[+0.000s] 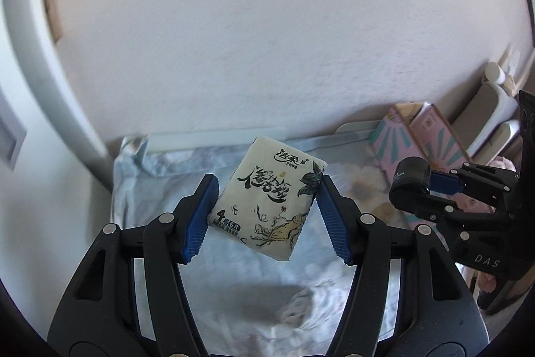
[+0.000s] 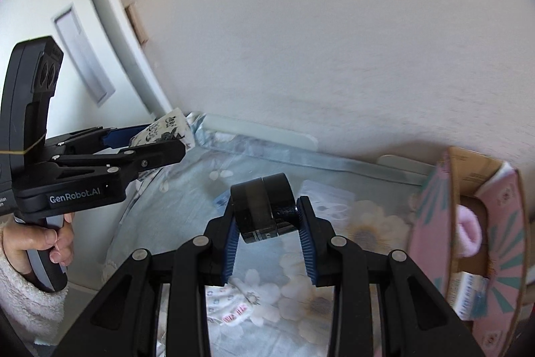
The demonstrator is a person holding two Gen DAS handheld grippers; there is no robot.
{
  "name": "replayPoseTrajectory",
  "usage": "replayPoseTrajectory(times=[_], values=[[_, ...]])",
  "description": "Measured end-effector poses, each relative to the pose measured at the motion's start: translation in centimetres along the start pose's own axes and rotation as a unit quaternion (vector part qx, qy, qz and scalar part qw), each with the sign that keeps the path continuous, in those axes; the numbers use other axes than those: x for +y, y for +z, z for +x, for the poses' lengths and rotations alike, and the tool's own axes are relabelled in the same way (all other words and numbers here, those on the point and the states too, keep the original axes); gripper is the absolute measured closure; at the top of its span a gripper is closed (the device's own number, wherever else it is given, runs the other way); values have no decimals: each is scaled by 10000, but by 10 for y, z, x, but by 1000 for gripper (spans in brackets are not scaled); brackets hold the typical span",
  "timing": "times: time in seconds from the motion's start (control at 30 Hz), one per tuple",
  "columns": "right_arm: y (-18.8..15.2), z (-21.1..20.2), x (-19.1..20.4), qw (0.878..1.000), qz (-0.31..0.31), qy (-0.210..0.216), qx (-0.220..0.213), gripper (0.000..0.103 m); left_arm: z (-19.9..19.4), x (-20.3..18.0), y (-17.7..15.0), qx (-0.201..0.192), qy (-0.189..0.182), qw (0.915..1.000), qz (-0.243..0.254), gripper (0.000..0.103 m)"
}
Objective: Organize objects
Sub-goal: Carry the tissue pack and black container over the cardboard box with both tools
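a: note on holds. tissue pack (image 1: 267, 199) is up in the air over the bed (image 1: 234, 273), pinched between the blue pads of my left hand-held gripper (image 1: 265, 213). it sits skewed, one corner up, the pads biting only on its two side edges. the black round case (image 2: 264, 209) is clamped in my right hand-held gripper (image 2: 267, 223), jaws drawn in tight on it.

b: risk?

a: judgement only. the pack is soft and wrapped in slick film; held by the edges and tilted, it could squirm out or buckle if i swing it fast. the case is smooth and round, and the right-hand pad seems to catch a small nub rather than the flat face, so it may roll or pivot out of the grip. the two grippers are near each other; a careless turn could knock one load against the other.

b: destination?

a: probably the pink patterned box (image 2: 468, 240) at the bed's right edge, well apart from both loads. its flaps stand up and could snag a load going in.

b: unclear items?

a: the box interior is mostly hidden; i make out something pink and fluffy (image 2: 469, 230) and a printed packet lower down, nothing more. the case's label is too small to read. frame edges are blurred. of myself only a hand (image 2: 43, 243) and fleecy sleeve show.
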State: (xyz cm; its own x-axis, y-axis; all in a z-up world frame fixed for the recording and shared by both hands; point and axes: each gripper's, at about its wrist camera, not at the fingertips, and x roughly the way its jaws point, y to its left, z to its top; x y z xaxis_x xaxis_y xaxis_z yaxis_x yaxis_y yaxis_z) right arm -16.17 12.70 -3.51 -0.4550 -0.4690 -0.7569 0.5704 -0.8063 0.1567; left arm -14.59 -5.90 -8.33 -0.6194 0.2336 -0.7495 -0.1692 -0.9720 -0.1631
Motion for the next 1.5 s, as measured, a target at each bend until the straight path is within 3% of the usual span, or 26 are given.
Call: replayPoseTrajectory(times=[0.3, 0.73, 1.23, 1.5], values=[[5, -45, -49, 9977, 455, -462, -182, 72, 1, -53, 42, -178, -339, 9991, 204, 45], [-17, -89, -115, 9889, 1045, -1030, -223, 72, 30, -144, 74, -45, -923, 9923, 826, 45], [-67, -120, -171, 9743, 1674, -1509, -8, 72, 79, -254, 80, 346, -1575, 9743, 1574, 45], [-92, -118, -193, 9683, 1896, -1591, 329, 72, 123, -303, 74, 671, -1707, 9664, 1799, 45]])
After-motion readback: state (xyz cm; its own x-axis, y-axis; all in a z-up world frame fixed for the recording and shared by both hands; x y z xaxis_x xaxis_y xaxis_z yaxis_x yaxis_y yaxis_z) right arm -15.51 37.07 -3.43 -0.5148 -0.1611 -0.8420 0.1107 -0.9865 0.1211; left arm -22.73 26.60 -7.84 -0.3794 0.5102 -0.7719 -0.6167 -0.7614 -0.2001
